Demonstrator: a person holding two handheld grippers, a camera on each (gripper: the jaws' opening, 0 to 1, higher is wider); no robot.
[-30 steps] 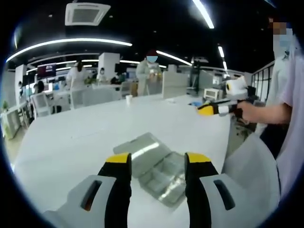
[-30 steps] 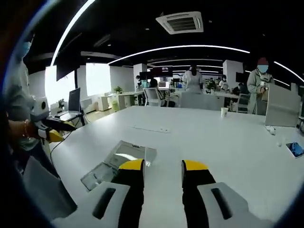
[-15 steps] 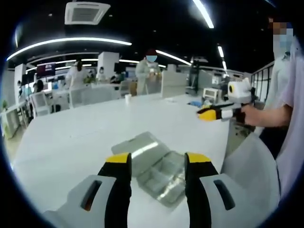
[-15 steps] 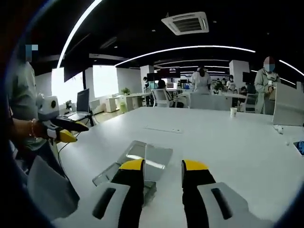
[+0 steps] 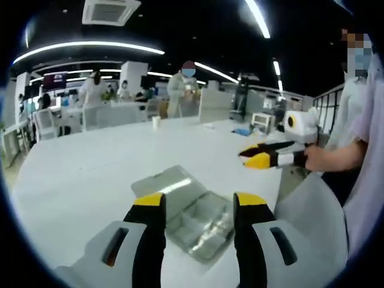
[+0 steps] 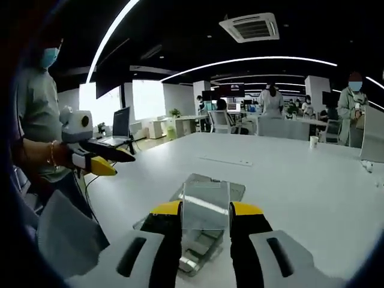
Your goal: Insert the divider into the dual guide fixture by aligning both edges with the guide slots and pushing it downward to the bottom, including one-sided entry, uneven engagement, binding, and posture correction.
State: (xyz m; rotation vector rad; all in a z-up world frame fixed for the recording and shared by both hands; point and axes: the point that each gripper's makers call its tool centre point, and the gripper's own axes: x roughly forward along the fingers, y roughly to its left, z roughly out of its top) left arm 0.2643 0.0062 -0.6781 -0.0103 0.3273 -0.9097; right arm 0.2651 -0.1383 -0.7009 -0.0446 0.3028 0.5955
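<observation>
While its black, yellow-tipped jaws stand spread with nothing between them, the left gripper (image 5: 198, 204) hangs just above the clear plastic dual guide fixture (image 5: 193, 217), a shallow compartmented tray lying flat on the white table (image 5: 78, 174). A flat translucent panel (image 5: 163, 182), joined to the tray's far edge, also lies on the tabletop. Past it, on the right of the left gripper view, the right gripper (image 5: 253, 157) comes in, held by the person's hand (image 5: 321, 159), its yellow tips close together from this angle.

Seen from the right gripper view, the right gripper (image 6: 206, 209) has the clear rectangular plastic divider (image 6: 206, 205) standing upright between its two yellow tips, which appear to pinch its edges. Below and behind the divider sits the same fixture (image 6: 198, 252). To the left, the left gripper (image 6: 108, 162) points across the table. Beyond the table, people stand among desks and monitors under curved ceiling lights.
</observation>
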